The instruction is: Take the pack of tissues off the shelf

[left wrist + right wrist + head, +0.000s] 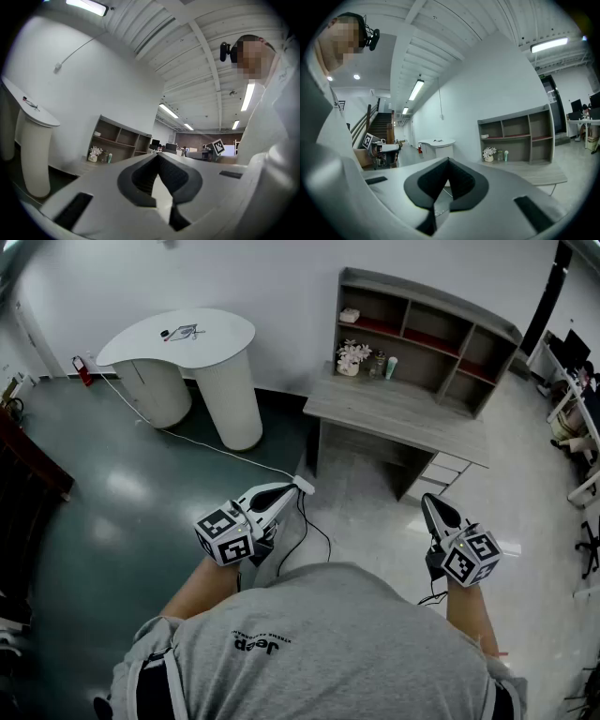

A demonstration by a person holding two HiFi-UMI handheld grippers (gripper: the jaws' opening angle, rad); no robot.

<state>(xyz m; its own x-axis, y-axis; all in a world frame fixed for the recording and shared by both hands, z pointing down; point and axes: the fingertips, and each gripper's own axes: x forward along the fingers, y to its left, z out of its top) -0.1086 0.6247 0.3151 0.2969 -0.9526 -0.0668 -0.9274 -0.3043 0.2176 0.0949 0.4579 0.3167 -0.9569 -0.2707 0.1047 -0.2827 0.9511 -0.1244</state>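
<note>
Person in a grey shirt, seen from above, stands well back from a wooden bench (403,413) set against a white wall. Each hand holds a pair of tongs pointing forward towards the bench. Left tongs (301,486) are closed, tips touching, with nothing between them. Right tongs (428,500) are closed and empty too. A shelf (433,320) with open compartments stands along the back of the bench. The pack of tissues (350,315), small and white, lies in the shelf's upper left compartment, well apart from both tongs. Beneath it, in the lower left space, stand white flowers (352,355) and a green bottle (391,367). Further left, a white bench (230,390) with a curved top stands on a dark green floor.
</note>
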